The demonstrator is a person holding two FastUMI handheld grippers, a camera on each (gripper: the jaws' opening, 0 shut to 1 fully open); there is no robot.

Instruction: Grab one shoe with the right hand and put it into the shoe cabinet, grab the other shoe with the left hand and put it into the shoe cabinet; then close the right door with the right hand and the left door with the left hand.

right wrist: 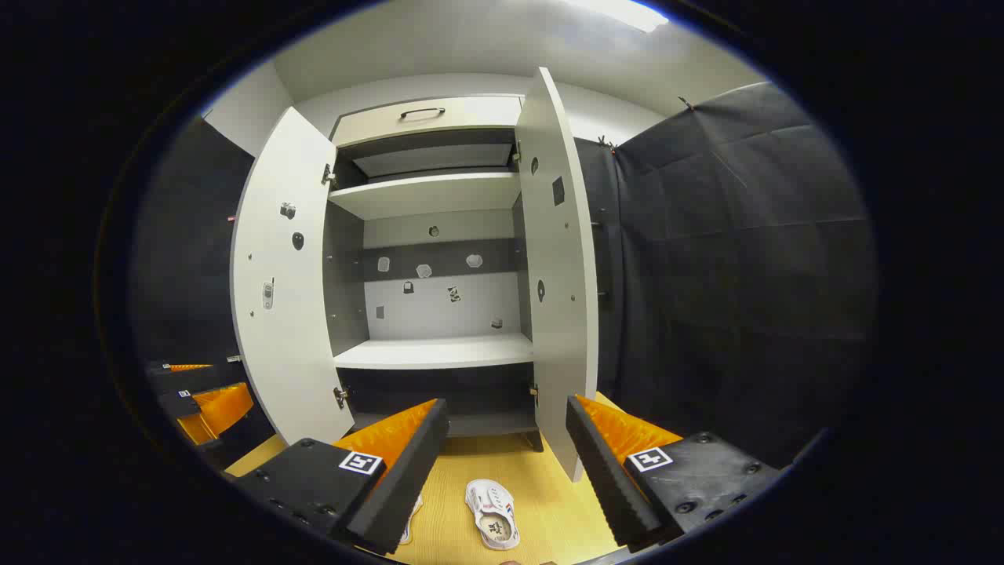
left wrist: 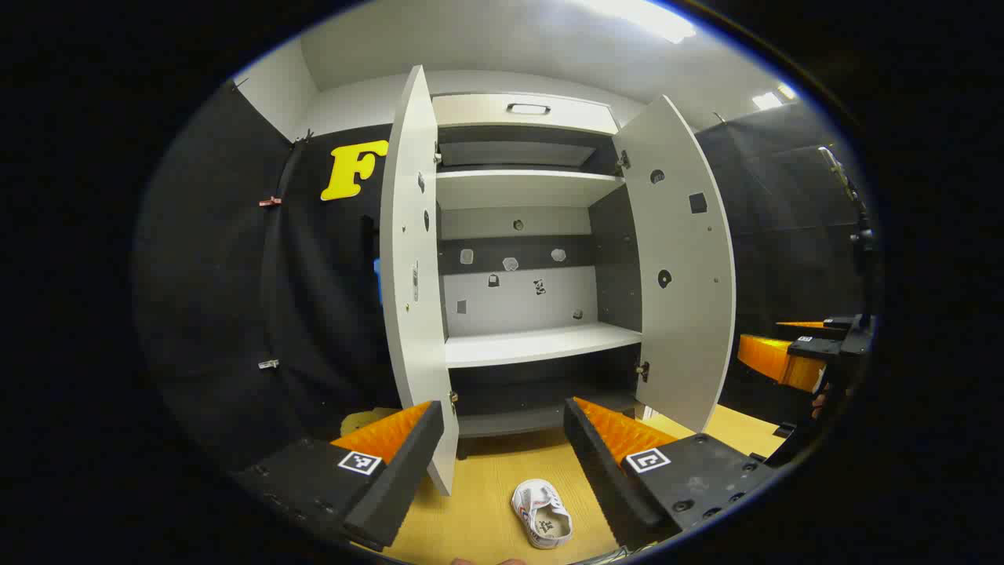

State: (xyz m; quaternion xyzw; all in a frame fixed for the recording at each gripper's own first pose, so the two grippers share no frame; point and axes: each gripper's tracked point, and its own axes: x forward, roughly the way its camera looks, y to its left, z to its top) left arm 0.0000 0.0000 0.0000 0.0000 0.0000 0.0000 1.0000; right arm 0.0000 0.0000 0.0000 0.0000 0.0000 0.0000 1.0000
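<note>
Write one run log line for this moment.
left gripper: open | right gripper: open | shoes: on floor | cabinet doors: open

- Left gripper view: my camera looks forward and slightly up at the open shoe cabinet point(left wrist: 525, 259) from left of centre, fairly near, above the wooden floor point(left wrist: 486, 486).
- Right gripper view: same cabinet point(right wrist: 439, 259) seen from right of centre, similar height and nearness.
- Shared: cabinet interior, both open doors, floor.
</note>
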